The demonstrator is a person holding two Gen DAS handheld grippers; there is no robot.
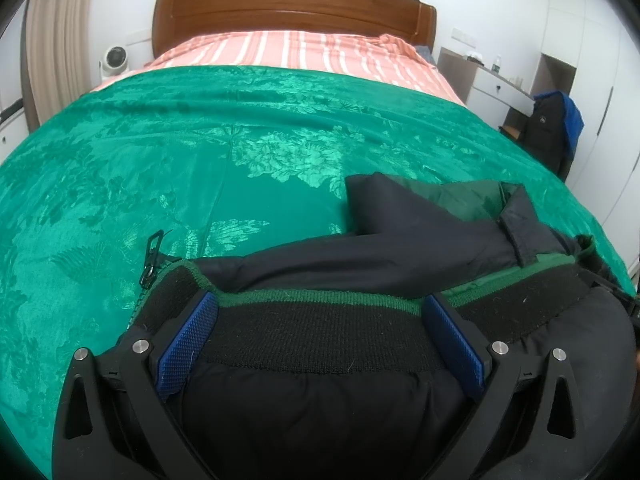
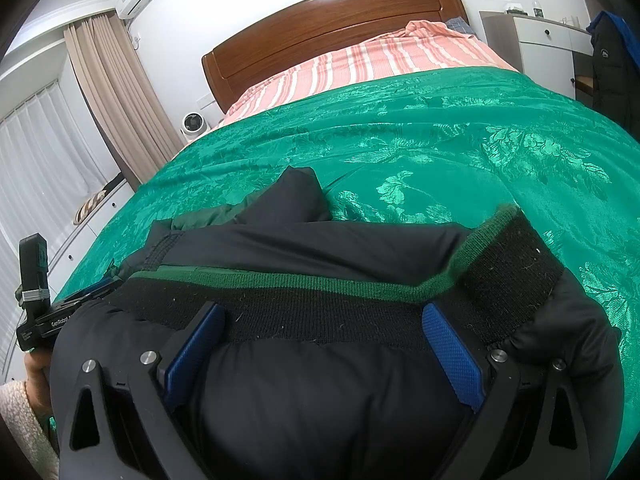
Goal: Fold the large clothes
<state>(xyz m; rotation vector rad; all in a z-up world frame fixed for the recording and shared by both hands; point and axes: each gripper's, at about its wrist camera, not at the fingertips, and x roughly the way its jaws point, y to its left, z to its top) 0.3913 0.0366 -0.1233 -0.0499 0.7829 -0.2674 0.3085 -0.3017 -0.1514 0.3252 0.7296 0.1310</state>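
Note:
A dark navy puffer jacket with a black ribbed hem edged in green lies bunched on the green bedspread, a sleeve folded across it. My left gripper is open, its blue pads straddling the ribbed hem near the zipper pull. My right gripper is also open, its blue pads straddling the same hem further right on the jacket. The jacket bulges up between both pairs of fingers. The left gripper's body shows at the left edge of the right wrist view.
The bed has a pink striped sheet and a wooden headboard. A white fan stands left of the bed. A white desk and a chair draped with a dark coat stand on the right. Curtains hang left.

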